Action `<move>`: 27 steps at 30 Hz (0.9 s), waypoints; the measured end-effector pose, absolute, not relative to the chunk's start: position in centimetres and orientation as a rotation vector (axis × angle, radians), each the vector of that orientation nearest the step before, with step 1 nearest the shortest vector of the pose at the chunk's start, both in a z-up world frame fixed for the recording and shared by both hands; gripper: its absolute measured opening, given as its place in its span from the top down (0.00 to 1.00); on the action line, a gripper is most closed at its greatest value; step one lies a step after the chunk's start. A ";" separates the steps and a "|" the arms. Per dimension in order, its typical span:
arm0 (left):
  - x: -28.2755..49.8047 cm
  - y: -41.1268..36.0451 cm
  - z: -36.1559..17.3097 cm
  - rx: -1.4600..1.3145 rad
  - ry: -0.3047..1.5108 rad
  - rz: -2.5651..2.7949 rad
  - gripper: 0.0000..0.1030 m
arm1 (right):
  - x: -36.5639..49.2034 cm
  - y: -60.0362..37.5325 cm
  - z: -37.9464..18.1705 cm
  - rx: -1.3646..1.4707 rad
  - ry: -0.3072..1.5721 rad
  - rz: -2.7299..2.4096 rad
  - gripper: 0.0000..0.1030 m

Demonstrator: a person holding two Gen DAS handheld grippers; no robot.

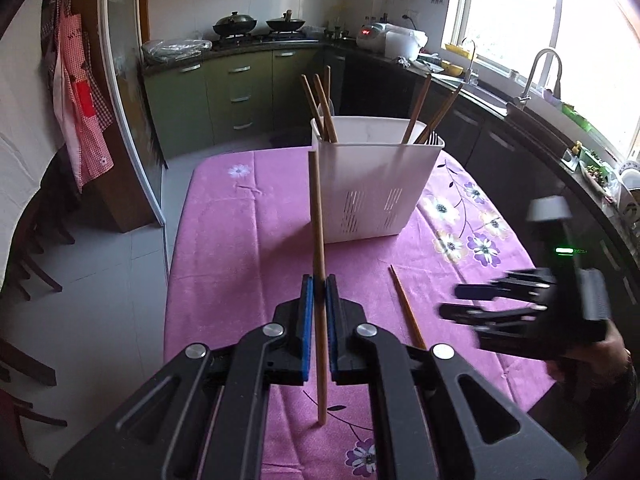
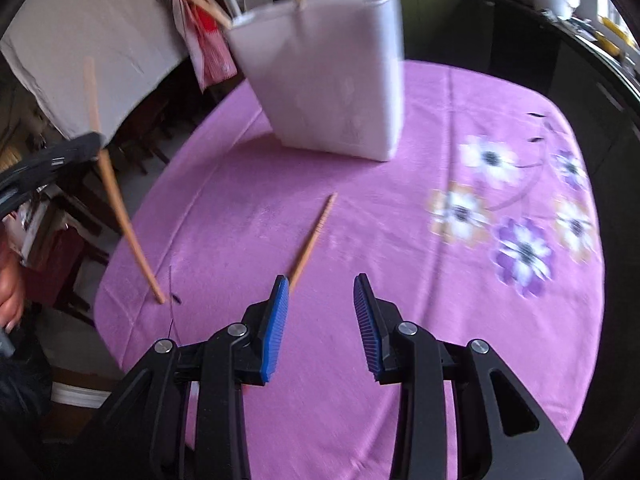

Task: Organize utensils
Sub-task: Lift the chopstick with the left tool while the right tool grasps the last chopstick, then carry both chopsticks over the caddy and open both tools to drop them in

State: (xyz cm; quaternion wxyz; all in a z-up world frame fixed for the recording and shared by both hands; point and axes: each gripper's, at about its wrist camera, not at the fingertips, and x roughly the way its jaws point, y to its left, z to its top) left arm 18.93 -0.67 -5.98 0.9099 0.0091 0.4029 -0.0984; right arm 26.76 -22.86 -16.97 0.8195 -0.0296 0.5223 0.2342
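Note:
My left gripper (image 1: 319, 280) is shut on a wooden chopstick (image 1: 318, 240), held upright above the pink tablecloth (image 1: 240, 240); that chopstick (image 2: 120, 208) also shows at the left of the right wrist view, gripped by the left gripper (image 2: 94, 142). A second chopstick (image 1: 406, 306) (image 2: 314, 236) lies flat on the cloth. My right gripper (image 2: 321, 280) hovers open just in front of its near end, nothing between the blue pads; in the left wrist view this right gripper (image 1: 452, 300) is at the right, blurred. The white utensil holder (image 1: 372, 188) (image 2: 332, 80) stands beyond, with several chopsticks in it.
The table (image 1: 472, 216) carries a flower-print cloth and sits in a kitchen. A dark counter with a sink and faucet (image 1: 540, 72) runs along the right, green cabinets (image 1: 236, 92) at the back. Chairs (image 1: 28, 264) stand left of the table. A hand (image 2: 10, 292) shows at the left edge.

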 end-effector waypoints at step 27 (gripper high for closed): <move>17.3 0.5 -5.7 0.032 0.798 -0.221 0.94 | 28.7 -18.2 -15.1 -0.119 1.046 0.447 0.94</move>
